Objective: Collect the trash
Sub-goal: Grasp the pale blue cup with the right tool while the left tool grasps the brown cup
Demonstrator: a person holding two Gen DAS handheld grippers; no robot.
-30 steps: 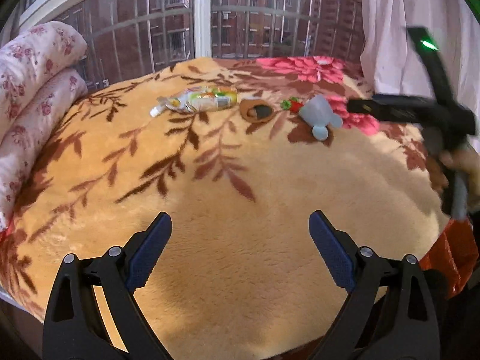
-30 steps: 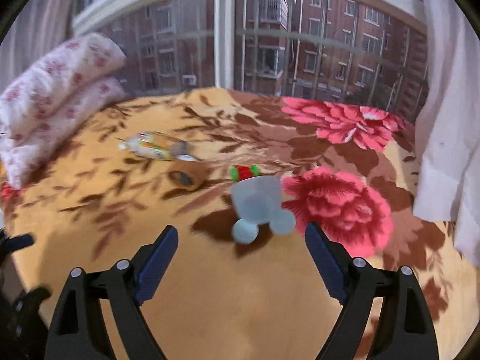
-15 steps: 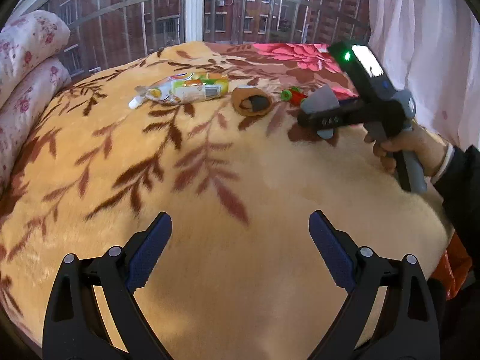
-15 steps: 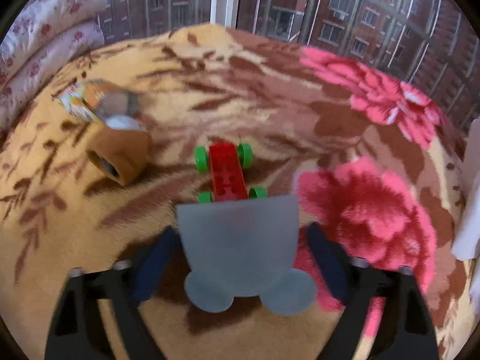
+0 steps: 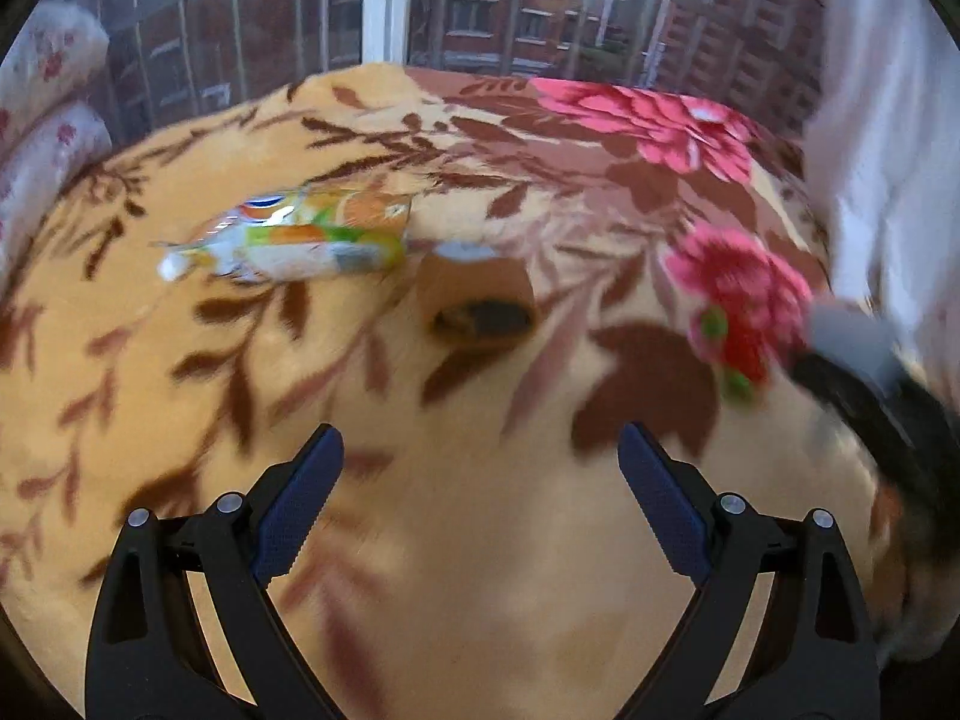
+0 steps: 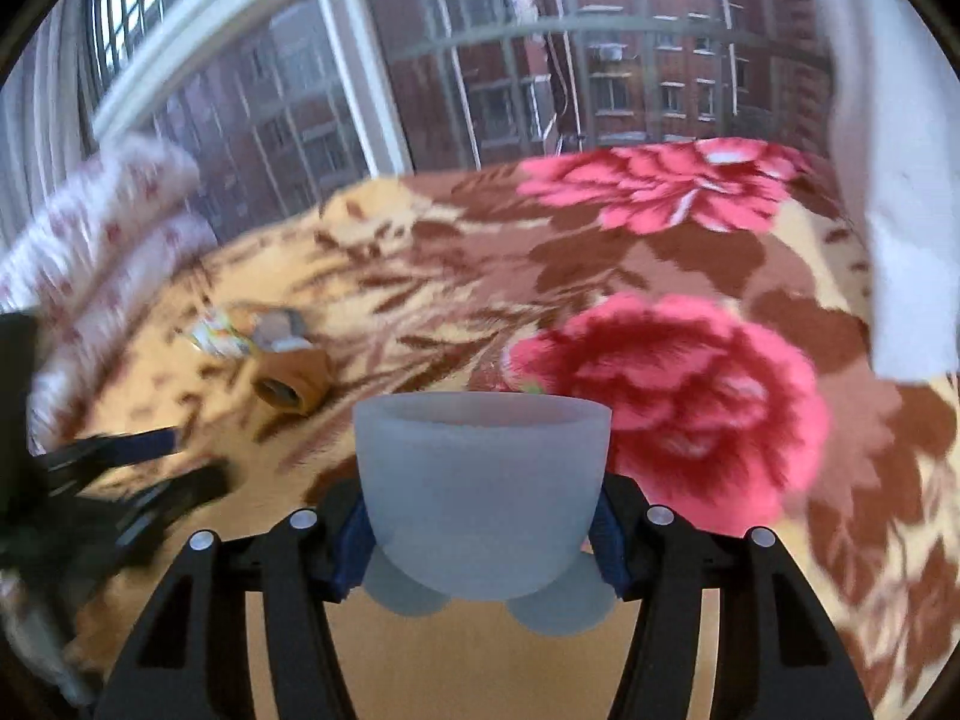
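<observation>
My right gripper (image 6: 480,546) is shut on a pale grey-blue cup (image 6: 480,486) with two round feet, held upright above the blanket. In the left wrist view the cup (image 5: 852,342) shows blurred at the right edge. My left gripper (image 5: 480,492) is open and empty over the blanket, short of a brown tape roll (image 5: 477,306) and a crumpled orange-green wrapper (image 5: 300,240). A red toy car with green wheels (image 5: 732,348) lies right of the roll. The roll (image 6: 291,381) and wrapper (image 6: 222,333) also show in the right wrist view.
A flowered orange and red blanket (image 5: 480,540) covers the bed. Rolled floral bedding (image 6: 102,252) lies at the left. A barred window (image 5: 384,6) stands behind, and a white curtain (image 6: 900,180) hangs at the right.
My right gripper has closed on the cup and lifted it off the blanket. My left gripper has moved forward toward the tape roll and wrapper.
</observation>
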